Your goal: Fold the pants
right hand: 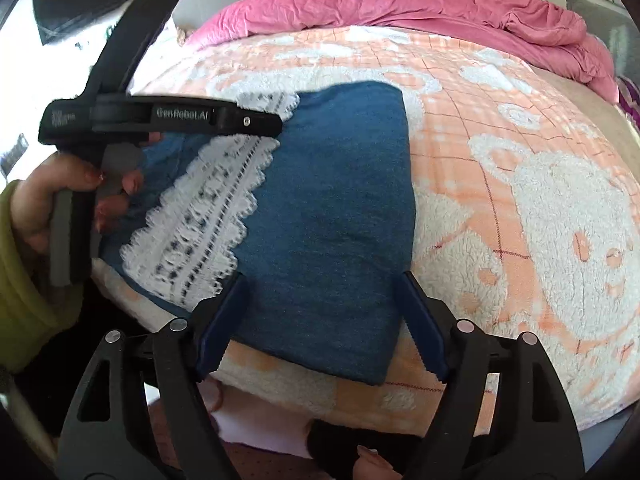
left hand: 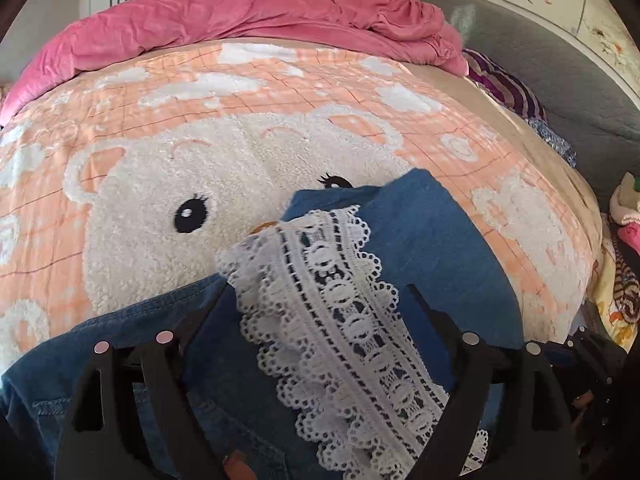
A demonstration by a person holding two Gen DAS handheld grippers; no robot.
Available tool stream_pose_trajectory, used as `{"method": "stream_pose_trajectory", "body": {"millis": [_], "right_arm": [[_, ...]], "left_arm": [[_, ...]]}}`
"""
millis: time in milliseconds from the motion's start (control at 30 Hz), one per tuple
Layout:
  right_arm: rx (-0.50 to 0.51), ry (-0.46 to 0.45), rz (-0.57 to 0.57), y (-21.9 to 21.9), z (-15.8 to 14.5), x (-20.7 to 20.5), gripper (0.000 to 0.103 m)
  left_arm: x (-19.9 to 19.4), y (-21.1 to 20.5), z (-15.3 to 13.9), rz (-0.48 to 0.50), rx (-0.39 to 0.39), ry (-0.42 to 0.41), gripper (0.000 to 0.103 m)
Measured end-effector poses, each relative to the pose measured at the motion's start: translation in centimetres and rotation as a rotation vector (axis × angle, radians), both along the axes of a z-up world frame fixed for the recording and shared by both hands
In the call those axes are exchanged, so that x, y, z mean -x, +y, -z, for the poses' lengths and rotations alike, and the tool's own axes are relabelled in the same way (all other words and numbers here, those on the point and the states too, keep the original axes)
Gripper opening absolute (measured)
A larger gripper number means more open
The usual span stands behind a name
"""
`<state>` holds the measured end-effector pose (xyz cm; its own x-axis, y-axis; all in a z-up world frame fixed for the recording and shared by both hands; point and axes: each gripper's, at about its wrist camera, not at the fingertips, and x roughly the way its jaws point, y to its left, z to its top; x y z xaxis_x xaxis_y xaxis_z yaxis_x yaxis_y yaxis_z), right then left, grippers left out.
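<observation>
Pants, blue denim with a white lace trim, lay folded into a compact rectangle on the peach bear-print blanket near the bed's front edge. The right hand-held gripper hovered over the near edge of the fold, jaws spread wide with cloth between them but not pinched. The left hand-held gripper, held in a hand with a green sleeve, lay across the lace end of the pants; from its own camera denim and lace filled the gap between its fingers, and I could not tell whether it clamped them. A pink quilt was bunched along the far side.
</observation>
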<state>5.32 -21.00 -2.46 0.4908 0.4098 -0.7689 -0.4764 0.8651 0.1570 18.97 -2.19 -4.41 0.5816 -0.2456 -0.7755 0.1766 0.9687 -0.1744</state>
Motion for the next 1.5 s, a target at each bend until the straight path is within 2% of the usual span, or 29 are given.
{"method": "stream_pose_trajectory", "body": {"millis": [133, 300, 567, 700, 833, 933, 1033, 1167, 1367, 1500], "right_arm": [[-0.037, -0.015, 0.015, -0.2, -1.2, 0.5, 0.074], [-0.031, -0.035, 0.026, 0.0, -2.1, 1.1, 0.079], [-0.022, -0.054, 0.05, 0.1, -3.1, 1.2, 0.089], [-0.026, -0.068, 0.066, -0.2, -4.0, 1.3, 0.092], [-0.048, -0.084, 0.082, -0.6, -5.0, 1.6, 0.093], [-0.055, -0.094, 0.078, -0.3, -5.6, 1.6, 0.094], [-0.07, -0.114, 0.061, 0.3, -6.7, 1.7, 0.094], [-0.079, -0.158, 0.017, 2.3, -9.0, 1.1, 0.094], [-0.053, -0.203, -0.108, 7.6, -11.4, 0.3, 0.094], [-0.069, -0.154, -0.195, 11.4, -11.7, -0.9, 0.094]], "left_arm": [[0.8, 0.9, -1.2, -0.018, 0.056, -0.021, 0.083], [1.8, 1.1, -2.5, -0.015, 0.034, -0.058, 0.086], [3.9, 2.0, -4.1, -0.017, 0.043, -0.094, 0.089], [5.5, 2.8, -5.5, -0.039, 0.036, -0.134, 0.094], [8.2, 4.6, -7.1, -0.113, -0.02, -0.19, 0.095], [10.2, 6.2, -7.7, -0.159, -0.055, -0.197, 0.096], [12.2, 8.2, -8.0, -0.214, -0.062, -0.205, 0.097], [14.6, 11.7, -8.2, -0.293, -0.027, -0.204, 0.098], [17.5, 16.0, -7.6, -0.406, -0.019, -0.171, 0.098], [18.6, 17.3, -6.6, -0.423, -0.02, -0.144, 0.098]]}}
